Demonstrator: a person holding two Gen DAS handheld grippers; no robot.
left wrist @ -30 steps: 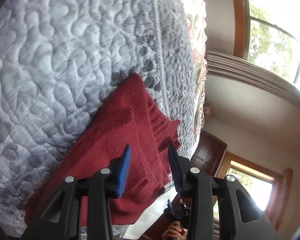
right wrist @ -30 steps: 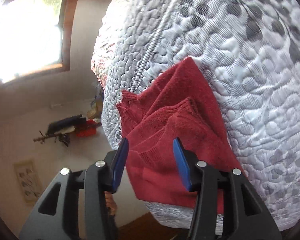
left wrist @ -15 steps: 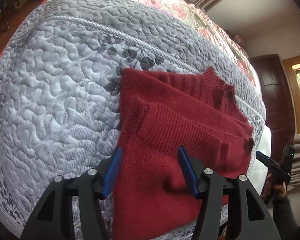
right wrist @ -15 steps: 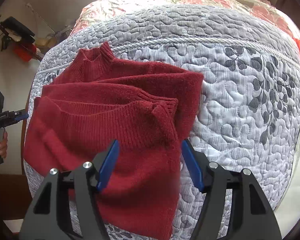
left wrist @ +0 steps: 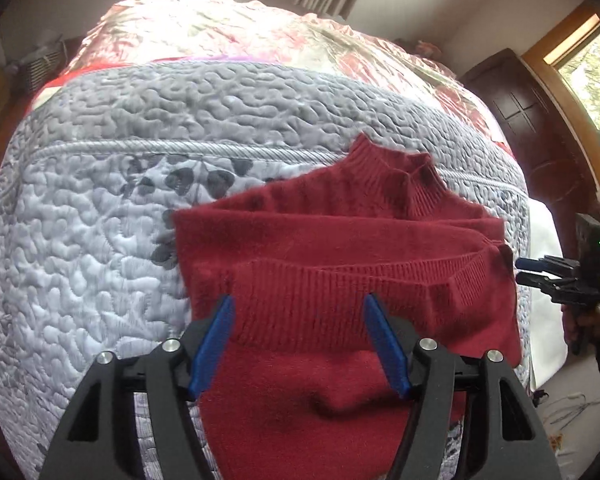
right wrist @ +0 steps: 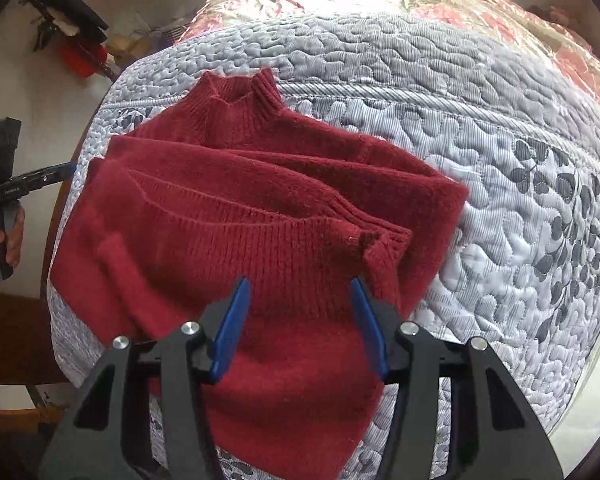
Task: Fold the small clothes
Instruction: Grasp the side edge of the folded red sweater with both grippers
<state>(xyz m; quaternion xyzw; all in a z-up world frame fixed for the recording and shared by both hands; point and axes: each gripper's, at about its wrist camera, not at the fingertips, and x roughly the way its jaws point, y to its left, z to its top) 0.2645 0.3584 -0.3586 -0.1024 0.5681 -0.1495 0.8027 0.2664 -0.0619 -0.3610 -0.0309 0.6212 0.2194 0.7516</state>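
A dark red knit sweater [left wrist: 340, 256] lies on the grey quilted bedspread [left wrist: 100, 240], collar pointing away, sleeves folded across the body in layers. My left gripper [left wrist: 298, 308] hovers open over the sweater's near left part, blue pads apart with nothing between them. My right gripper [right wrist: 299, 292] hovers open above the near right part of the sweater [right wrist: 260, 208], also holding nothing. Each gripper shows in the other's view, off the sweater's side edge: the right gripper [left wrist: 540, 272] and the left gripper [right wrist: 40, 178], each held in a hand.
A pink floral cover [left wrist: 260, 24] lies on the bed beyond the grey quilt [right wrist: 500, 160]. A dark wooden door [left wrist: 532, 120] and a window [left wrist: 596, 76] are at the right. Clutter, black and red items [right wrist: 76, 32], stands by the wall at the left.
Both views have swung from a steep tilt to level, facing the sweater from its near edge. Both pairs of fingers stand wider apart than a second ago. The sweater lies as before.
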